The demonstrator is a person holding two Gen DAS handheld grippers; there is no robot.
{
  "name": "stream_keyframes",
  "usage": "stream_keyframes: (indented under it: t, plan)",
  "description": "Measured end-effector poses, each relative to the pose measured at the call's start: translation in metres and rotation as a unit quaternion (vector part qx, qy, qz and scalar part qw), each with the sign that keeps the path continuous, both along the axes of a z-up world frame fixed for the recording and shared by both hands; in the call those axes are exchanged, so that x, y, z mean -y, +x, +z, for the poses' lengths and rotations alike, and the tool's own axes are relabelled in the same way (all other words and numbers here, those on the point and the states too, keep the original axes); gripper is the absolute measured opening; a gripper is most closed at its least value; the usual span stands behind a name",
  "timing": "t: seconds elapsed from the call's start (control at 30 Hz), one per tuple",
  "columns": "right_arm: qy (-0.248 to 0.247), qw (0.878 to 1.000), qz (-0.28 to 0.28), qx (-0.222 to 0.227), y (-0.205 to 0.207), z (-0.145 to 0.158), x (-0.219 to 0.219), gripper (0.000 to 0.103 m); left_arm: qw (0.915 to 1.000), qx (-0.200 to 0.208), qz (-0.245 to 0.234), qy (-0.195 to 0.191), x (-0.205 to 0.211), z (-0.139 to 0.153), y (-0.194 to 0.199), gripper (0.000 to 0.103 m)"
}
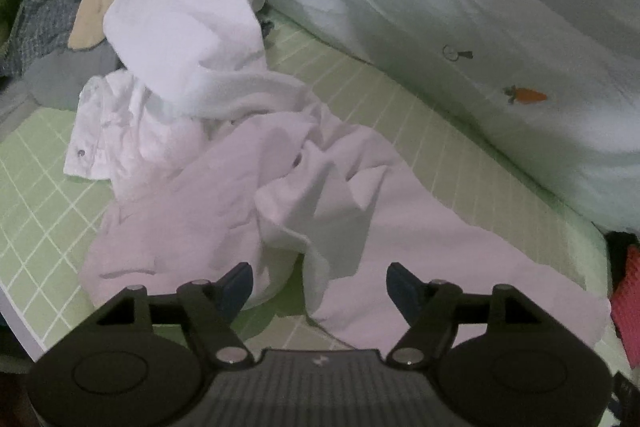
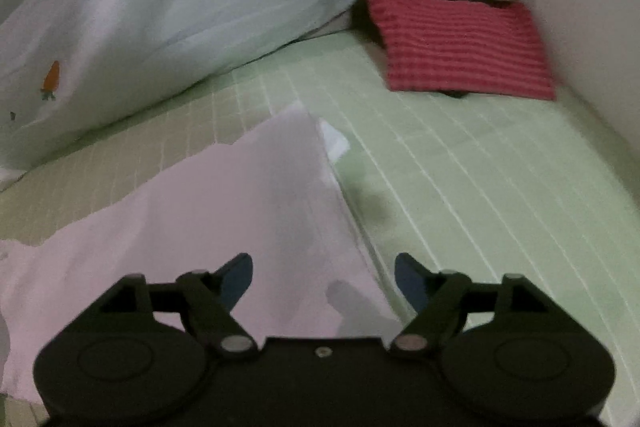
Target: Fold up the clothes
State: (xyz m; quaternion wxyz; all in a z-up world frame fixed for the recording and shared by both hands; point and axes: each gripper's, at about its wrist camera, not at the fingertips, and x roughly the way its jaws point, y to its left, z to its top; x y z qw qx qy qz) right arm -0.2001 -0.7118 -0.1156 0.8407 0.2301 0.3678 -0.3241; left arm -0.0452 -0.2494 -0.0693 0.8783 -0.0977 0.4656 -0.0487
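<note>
Hovering: your left gripper (image 1: 320, 287) and right gripper (image 2: 324, 279), jaws spread, empty; crumpled white garment (image 1: 248, 195) risks folding crooked.

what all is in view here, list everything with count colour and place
pale pink garment: one, crumpled, spread on the sheet, under both grippers
white garment: one, heaped behind the pink one
clothes pile: several, beige, grey, blue check, far left corner
red striped cloth: one, folded, far right corner by the wall
duvet: one, pale blue with carrot print, along the back
sheet: one, green grid, underneath everything
left gripper: black, jaws open, empty
right gripper: black, jaws open, empty
</note>
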Motion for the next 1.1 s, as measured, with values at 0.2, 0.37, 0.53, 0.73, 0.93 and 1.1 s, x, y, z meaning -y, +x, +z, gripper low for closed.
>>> stream_keyframes:
  t: [0.2, 0.37, 0.53, 0.73, 0.93, 1.1]
  plan:
    - [0.024, 0.999, 0.02, 0.028, 0.042, -0.017, 0.045, 0.089, 0.999, -0.005, 0.03, 0.034, 0.004, 0.003, 0.005, 0.078]
    - [0.112, 0.993, 0.014, 0.024, 0.063, -0.039, 0.078, 0.07, 0.9972, -0.011, 0.059, 0.045, 0.003, 0.002, 0.018, 0.078]
    - [0.166, 0.983, 0.047, 0.06, 0.042, -0.035, 0.076, 0.012, 0.996, -0.005, 0.082, 0.036, -0.006, 0.004, 0.02, 0.078]
    - [0.017, 0.994, -0.1, 0.048, -0.025, 0.01, 0.101, 0.01, 0.9908, -0.002, 0.134, 0.022, -0.039, 0.005, 0.01, 0.078]
    - [-0.14, 0.979, -0.118, -0.089, -0.026, 0.02, 0.078, 0.065, 0.9812, -0.025, 0.188, 0.036, -0.088, -0.008, -0.001, 0.079]
    - [-0.104, 0.992, -0.065, -0.033, -0.027, 0.027, 0.022, 0.084, 0.9723, -0.085, 0.218, 0.005, -0.128, -0.04, -0.005, 0.079]
